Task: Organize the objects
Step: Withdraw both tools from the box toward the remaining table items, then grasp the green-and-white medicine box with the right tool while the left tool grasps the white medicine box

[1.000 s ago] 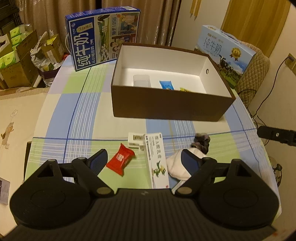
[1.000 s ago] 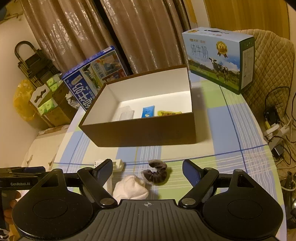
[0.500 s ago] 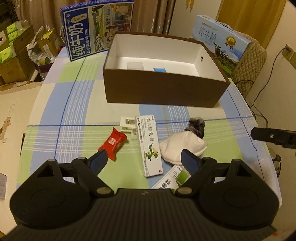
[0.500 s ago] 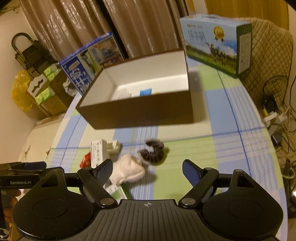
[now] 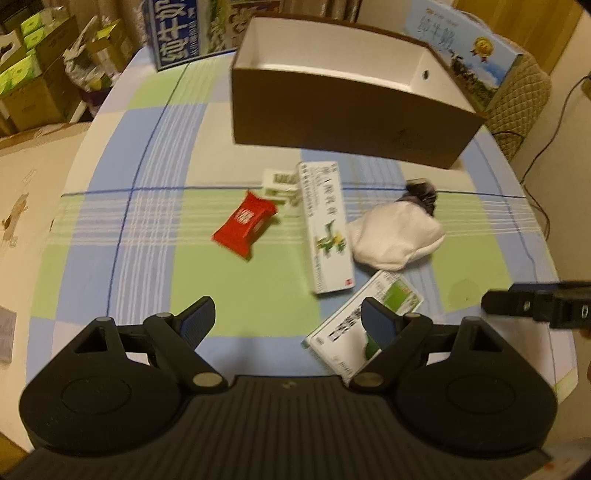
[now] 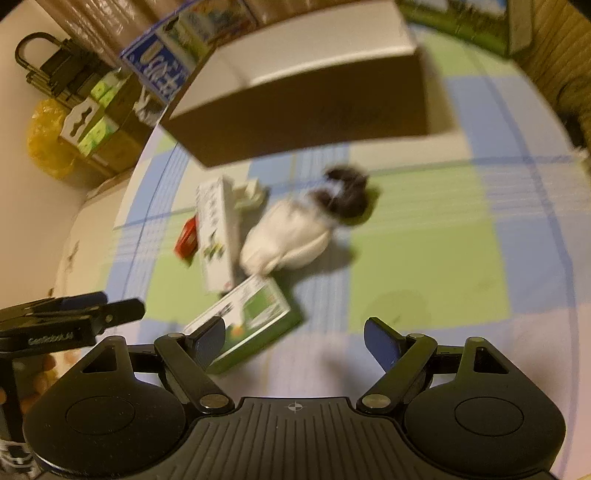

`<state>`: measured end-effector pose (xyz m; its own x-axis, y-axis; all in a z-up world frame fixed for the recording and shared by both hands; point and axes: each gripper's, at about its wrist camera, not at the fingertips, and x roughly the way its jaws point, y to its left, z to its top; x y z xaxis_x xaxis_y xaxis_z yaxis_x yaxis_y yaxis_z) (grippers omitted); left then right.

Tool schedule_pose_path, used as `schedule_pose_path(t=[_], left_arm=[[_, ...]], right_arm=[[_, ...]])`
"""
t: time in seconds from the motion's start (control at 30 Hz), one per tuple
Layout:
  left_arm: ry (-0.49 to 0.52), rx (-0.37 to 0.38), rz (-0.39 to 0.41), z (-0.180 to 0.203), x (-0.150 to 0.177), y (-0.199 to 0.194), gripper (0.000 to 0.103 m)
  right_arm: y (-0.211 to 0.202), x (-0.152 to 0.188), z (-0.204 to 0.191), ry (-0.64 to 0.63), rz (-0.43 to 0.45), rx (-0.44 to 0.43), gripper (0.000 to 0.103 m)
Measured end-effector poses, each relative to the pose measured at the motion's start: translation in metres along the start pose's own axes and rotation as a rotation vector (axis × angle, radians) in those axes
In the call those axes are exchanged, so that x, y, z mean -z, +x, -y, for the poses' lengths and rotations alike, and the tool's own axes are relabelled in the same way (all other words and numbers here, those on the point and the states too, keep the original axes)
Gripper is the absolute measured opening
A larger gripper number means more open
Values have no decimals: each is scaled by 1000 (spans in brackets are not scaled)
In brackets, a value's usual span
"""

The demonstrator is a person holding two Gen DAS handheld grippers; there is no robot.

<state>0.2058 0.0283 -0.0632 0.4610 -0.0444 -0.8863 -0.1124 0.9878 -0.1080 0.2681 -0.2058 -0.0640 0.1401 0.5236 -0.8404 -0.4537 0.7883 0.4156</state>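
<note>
A brown cardboard box [image 5: 347,110] [image 6: 306,110] with a white inside stands at the back of the checked table. In front of it lie a red packet [image 5: 245,223] [image 6: 186,236], a long white carton [image 5: 327,227] [image 6: 216,236], a small white box [image 5: 279,182], a white cloth bundle [image 5: 397,236] [image 6: 286,238], a dark scrunchie [image 5: 419,192] [image 6: 345,192] and a green-and-white carton [image 5: 364,326] [image 6: 247,321]. My left gripper [image 5: 288,317] hangs open over the near table, its right finger above the green-and-white carton. My right gripper [image 6: 295,332] is open too, empty, just right of that carton.
Two blue milk cartons [image 5: 184,33] [image 5: 469,48] stand behind the brown box. A quilted chair [image 5: 524,92] is at the back right, with cardboard boxes and bags [image 5: 33,81] on the floor at left. The table edge runs close on the right.
Both grippers have sunk toward the table and tipped further down. The loose items now sit higher in view, and the green-and-white carton has come into sight. Both jaws stay wide.
</note>
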Motion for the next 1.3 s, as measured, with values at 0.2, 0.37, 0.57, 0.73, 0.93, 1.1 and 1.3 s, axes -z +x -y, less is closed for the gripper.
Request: schedule_pose_path(t=[0.2, 0.37, 0.57, 0.73, 0.93, 1.1, 1.3], left_arm=[[-39, -23, -10, -20, 6, 1, 83], [-63, -35, -22, -36, 10, 3, 83], [-82, -37, -36, -52, 12, 9, 83], [-92, -40, -48, -64, 12, 13, 83], [-92, -34, -58, -76, 10, 18, 83], [-89, -22, -70, -81, 8, 24, 83], [-80, -7, -79, -81, 4, 34, 83]], right_arm=[[28, 4, -12, 53, -82, -31, 80], [47, 2, -23, 91, -115, -31, 80], [69, -2, -35, 164, -141, -14, 80], [88, -4, -36, 313, -148, 24, 80], [101, -10, -39, 420, -145, 79, 80], [110, -14, -55, 301, -156, 185, 80], [111, -8, -65, 90, -151, 245, 79]])
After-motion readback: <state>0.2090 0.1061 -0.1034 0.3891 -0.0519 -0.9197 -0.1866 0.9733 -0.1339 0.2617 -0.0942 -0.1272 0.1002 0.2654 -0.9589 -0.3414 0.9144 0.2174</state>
